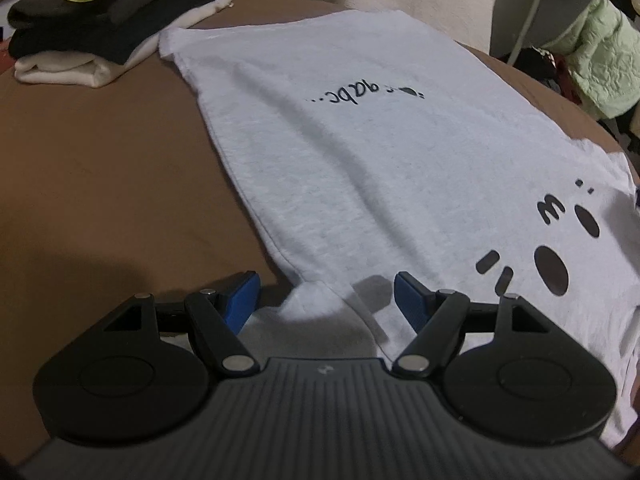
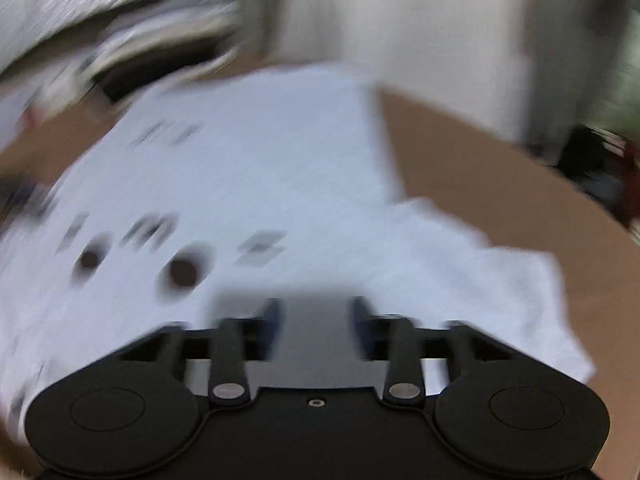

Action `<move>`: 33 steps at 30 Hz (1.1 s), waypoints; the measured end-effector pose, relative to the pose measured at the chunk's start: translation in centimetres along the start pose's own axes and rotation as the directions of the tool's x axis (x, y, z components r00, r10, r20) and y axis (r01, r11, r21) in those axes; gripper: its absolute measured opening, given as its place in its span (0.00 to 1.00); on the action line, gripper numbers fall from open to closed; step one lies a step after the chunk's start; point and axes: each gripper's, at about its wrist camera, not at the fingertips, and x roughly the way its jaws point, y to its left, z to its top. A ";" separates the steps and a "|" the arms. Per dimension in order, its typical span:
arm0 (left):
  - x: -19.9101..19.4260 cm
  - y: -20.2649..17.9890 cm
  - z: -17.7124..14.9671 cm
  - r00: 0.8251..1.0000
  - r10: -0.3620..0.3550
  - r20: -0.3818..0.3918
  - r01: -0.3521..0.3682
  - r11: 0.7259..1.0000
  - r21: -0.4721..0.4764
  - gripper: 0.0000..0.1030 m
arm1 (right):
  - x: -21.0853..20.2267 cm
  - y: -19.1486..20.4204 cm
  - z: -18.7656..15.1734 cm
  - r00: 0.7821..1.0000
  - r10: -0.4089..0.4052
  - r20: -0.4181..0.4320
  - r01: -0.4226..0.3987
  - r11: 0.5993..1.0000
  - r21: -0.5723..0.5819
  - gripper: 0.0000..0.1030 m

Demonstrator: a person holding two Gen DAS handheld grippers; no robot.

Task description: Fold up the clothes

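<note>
White shirt (image 1: 360,152) lies flat, print up, on brown surface (image 1: 100,168); long axis runs away from both grippers. Left gripper (image 1: 326,300) sits at the near left edge by the sleeve, jaws wide, fabric between them but not pinched. Right gripper (image 2: 316,320), view blurred, over the shirt's near right part, jaws apart, holding nothing. Folded stack (image 1: 100,20) far left.

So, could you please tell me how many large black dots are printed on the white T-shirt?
2 large black dots: one near the left gripper, the other just beyond it, toward the shirt's right edge. Smaller marks surround them; folds may hide more.
</note>
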 end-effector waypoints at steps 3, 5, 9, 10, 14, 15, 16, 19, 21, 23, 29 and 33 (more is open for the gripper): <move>-0.2 0.2 0.3 1.000 0.013 0.001 -0.013 1.000 -0.013 0.71 | 1.2 -5.5 2.3 0.987 -0.153 0.042 0.140 0.965 0.222 0.67; -0.3 0.3 0.5 1.000 0.021 0.002 -0.021 1.000 -0.021 0.71 | 2.7 -9.6 3.3 0.962 -0.272 0.018 0.251 0.910 0.330 0.81; -0.9 0.3 0.8 1.000 0.014 -0.007 -0.014 0.998 -0.057 0.71 | 6.7 -16.3 3.3 0.975 -0.147 -0.166 0.211 0.843 0.495 0.76; -0.8 0.2 0.8 1.000 0.019 -0.013 -0.020 0.999 -0.050 0.71 | 6.8 -16.2 2.9 0.986 -0.080 -0.146 0.144 0.845 0.515 0.62; -0.6 -0.4 0.6 0.998 0.040 -0.040 -0.041 0.999 -0.024 0.71 | 6.1 -14.0 1.2 0.993 0.099 -0.059 -0.058 0.869 0.491 0.10; -0.6 -0.5 0.6 0.998 0.045 -0.046 -0.046 0.999 -0.017 0.71 | 5.7 -12.8 0.8 0.993 0.108 -0.052 -0.072 0.886 0.458 0.10; -0.5 -0.6 0.6 0.997 0.050 -0.052 -0.051 0.999 -0.011 0.71 | 4.8 -11.4 0.3 0.995 0.095 -0.042 -0.069 0.906 0.418 0.09; -0.4 -1.0 0.5 0.995 0.067 -0.072 -0.066 0.998 0.010 0.71 | 1.9 -5.3 -1.2 1.000 0.024 0.002 -0.024 0.980 0.199 0.09; -0.3 -1.3 0.4 0.993 0.078 -0.084 -0.076 0.997 0.023 0.71 | 1.3 -1.7 -2.5 0.999 0.022 -0.023 -0.022 1.000 0.016 0.09; -0.2 -1.5 0.3 0.991 0.089 -0.096 -0.086 0.996 0.037 0.71 | 0.9 1.7 -3.9 0.994 0.060 -0.093 -0.070 0.992 -0.108 0.09; -0.4 -1.2 0.2 0.993 0.078 -0.085 -0.077 0.997 0.015 0.71 | 0.0 3.3 -3.3 0.997 0.012 -0.082 -0.027 0.983 -0.184 0.47; -0.5 -1.0 0.1 0.995 0.069 -0.076 -0.069 0.998 -0.002 0.71 | 0.1 -2.8 -0.8 0.999 -0.041 -0.015 0.042 0.985 0.169 0.59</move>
